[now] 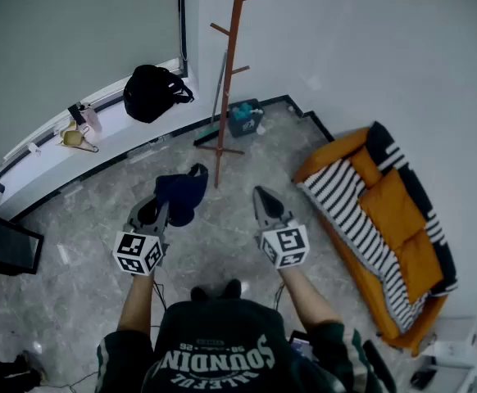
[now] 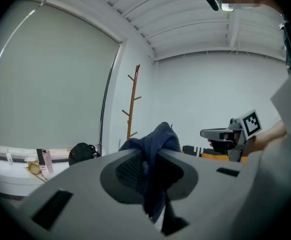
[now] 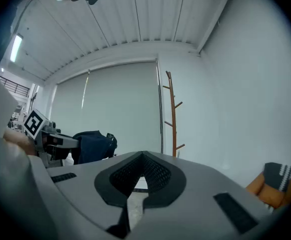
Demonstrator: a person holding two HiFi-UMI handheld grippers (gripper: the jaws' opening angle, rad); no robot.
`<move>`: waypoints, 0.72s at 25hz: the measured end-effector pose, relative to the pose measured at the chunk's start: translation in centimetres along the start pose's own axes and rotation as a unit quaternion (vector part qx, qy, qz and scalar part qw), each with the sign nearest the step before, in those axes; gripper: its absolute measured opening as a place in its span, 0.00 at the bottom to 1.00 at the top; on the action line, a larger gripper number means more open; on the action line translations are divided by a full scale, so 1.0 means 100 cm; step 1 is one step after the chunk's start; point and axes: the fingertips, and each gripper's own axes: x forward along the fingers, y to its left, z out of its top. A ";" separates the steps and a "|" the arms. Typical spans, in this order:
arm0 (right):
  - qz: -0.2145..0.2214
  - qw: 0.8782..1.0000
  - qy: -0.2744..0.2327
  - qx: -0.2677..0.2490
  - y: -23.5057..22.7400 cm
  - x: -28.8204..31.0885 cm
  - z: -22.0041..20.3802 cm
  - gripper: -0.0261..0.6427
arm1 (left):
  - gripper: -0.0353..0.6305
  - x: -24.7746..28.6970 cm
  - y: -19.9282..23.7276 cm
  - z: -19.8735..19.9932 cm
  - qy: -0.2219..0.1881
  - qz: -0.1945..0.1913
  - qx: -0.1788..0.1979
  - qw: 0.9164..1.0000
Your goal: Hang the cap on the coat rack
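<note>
Two grippers: left gripper (image 1: 161, 210) clamps the navy cap (image 1: 184, 191); right gripper (image 1: 261, 194) is closed, empty.

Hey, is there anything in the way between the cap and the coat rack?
Nothing visible does. The left gripper grips the cap, and only bare floor lies between it and the coat rack. The backpack and the blue bin sit off that path.

cap (image 1: 181, 196): dark cloth | coat rack (image 1: 229, 72): wood | floor (image 1: 83, 219): glossy stone
</note>
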 end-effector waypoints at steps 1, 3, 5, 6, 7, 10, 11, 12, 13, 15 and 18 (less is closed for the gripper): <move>0.003 1.000 -0.004 0.000 0.001 0.001 0.000 0.03 | 0.12 0.001 0.001 0.000 0.000 -0.001 0.001 1.000; 0.007 1.000 -0.011 0.000 0.003 0.003 0.000 0.03 | 0.12 0.002 0.002 0.000 0.000 -0.002 0.002 1.000; 0.006 1.000 -0.011 -0.002 0.003 0.003 -0.001 0.03 | 0.12 0.004 0.001 0.000 -0.001 -0.004 0.002 1.000; 0.005 1.000 -0.011 -0.004 0.003 0.004 -0.001 0.04 | 0.12 0.005 0.001 -0.001 -0.001 -0.005 0.002 1.000; 0.004 1.000 -0.012 -0.006 0.003 0.004 -0.001 0.04 | 0.12 0.005 0.000 -0.001 0.000 -0.006 0.002 1.000; 0.006 1.000 -0.011 -0.006 0.005 0.006 0.002 0.04 | 0.12 0.006 -0.001 -0.001 0.002 -0.007 0.003 1.000; 0.007 1.000 -0.010 -0.005 0.005 0.007 0.002 0.04 | 0.12 0.006 -0.001 0.000 0.002 -0.006 0.003 1.000; 0.008 1.000 -0.010 -0.005 0.006 0.007 0.002 0.04 | 0.12 0.006 -0.002 0.000 0.001 -0.006 0.003 1.000; 0.009 1.000 -0.010 -0.005 0.006 0.008 0.002 0.04 | 0.12 0.007 -0.002 0.000 0.000 -0.006 0.003 1.000; 0.012 1.000 -0.011 -0.005 0.007 0.010 0.004 0.04 | 0.12 0.008 -0.003 0.000 -0.001 -0.007 0.003 1.000; 0.014 1.000 -0.008 -0.003 0.006 0.011 0.004 0.04 | 0.12 0.009 -0.003 0.001 0.000 -0.007 0.004 1.000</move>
